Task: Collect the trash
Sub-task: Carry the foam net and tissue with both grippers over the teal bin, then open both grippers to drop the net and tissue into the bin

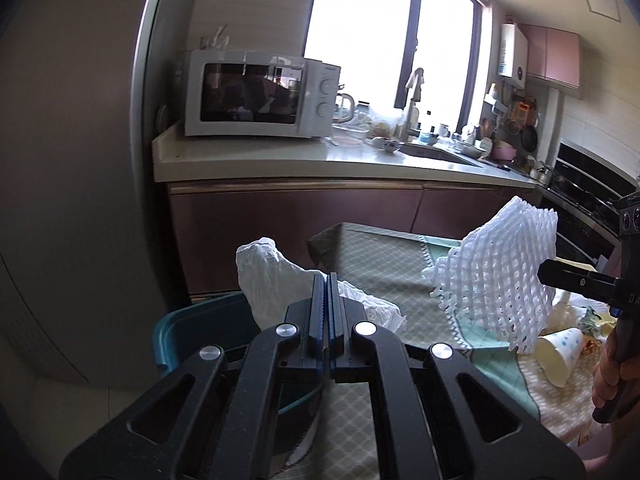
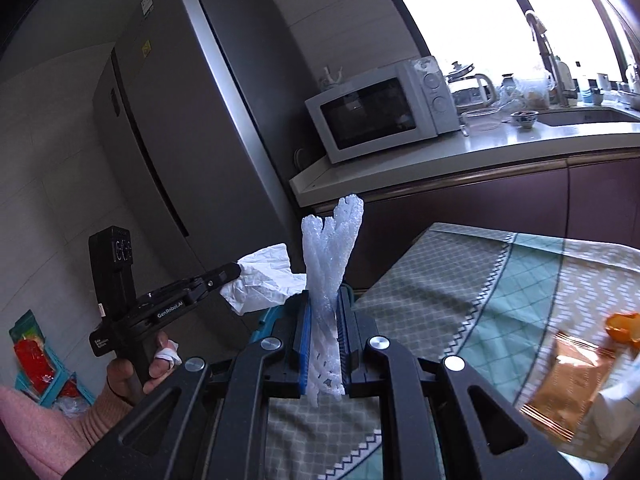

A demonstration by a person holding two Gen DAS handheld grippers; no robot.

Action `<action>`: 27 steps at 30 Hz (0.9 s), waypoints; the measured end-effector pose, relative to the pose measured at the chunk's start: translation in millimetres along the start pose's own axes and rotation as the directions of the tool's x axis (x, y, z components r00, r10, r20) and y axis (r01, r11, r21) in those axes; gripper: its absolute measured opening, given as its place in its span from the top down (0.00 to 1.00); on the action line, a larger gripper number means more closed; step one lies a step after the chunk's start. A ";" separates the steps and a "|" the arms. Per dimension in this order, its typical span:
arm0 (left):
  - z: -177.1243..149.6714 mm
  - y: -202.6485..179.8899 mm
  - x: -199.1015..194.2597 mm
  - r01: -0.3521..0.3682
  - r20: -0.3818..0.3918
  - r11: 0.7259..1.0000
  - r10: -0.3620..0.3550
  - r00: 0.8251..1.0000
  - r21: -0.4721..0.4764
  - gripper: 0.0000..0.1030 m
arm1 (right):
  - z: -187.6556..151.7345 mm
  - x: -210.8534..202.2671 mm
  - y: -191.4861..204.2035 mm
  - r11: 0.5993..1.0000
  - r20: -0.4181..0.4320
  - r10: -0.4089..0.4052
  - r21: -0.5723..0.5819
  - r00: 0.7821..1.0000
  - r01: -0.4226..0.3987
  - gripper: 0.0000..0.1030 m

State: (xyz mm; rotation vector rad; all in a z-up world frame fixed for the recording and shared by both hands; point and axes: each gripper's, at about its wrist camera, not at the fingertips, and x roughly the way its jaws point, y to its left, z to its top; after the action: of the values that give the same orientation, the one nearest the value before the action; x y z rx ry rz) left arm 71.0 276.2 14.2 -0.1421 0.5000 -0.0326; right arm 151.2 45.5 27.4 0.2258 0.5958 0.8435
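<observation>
We are carrying a crumpled white plastic bag (image 1: 276,280) clenched in the left hand-held gripper (image 1: 327,280) and a foam net sleeve (image 2: 328,280) pinched in the right hand-held gripper (image 2: 325,304), both featherlight, soft, squashy, likely best gripped mid-bunch.

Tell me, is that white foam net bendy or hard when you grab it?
Probably bendy: the foam net looks squashed thin between the right gripper fingers. Likely light too, since its free end stands up without drooping. Its open mesh probably springs back when let go.
</observation>
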 end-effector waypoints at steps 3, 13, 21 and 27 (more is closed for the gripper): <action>-6.5 31.2 14.9 -0.042 -0.041 0.999 0.041 0.998 -0.025 0.98 | 7.5 44.6 9.5 0.999 -0.060 0.029 -0.012 0.998 -0.029 0.89; -45.3 82.3 86.3 -0.111 -0.199 0.992 0.096 0.975 -0.064 0.98 | -5.5 160.9 16.4 1.000 -0.263 0.014 0.006 0.965 -0.013 0.89; -68.0 112.0 129.0 -0.137 -0.299 0.983 0.096 0.949 -0.120 0.97 | -14.3 223.2 17.8 0.999 -0.381 -0.035 -0.002 0.924 0.036 0.87; -80.3 116.6 144.9 -0.163 -0.321 0.976 0.111 0.941 -0.141 0.78 | -20.0 242.8 14.9 0.995 -0.422 -0.097 -0.018 0.902 0.098 0.69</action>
State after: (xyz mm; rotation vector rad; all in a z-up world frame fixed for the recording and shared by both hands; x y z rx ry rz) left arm 159.2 371.7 -141.2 -0.2678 0.8286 0.1261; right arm 255.1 238.0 -80.9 0.0116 1.0077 0.7976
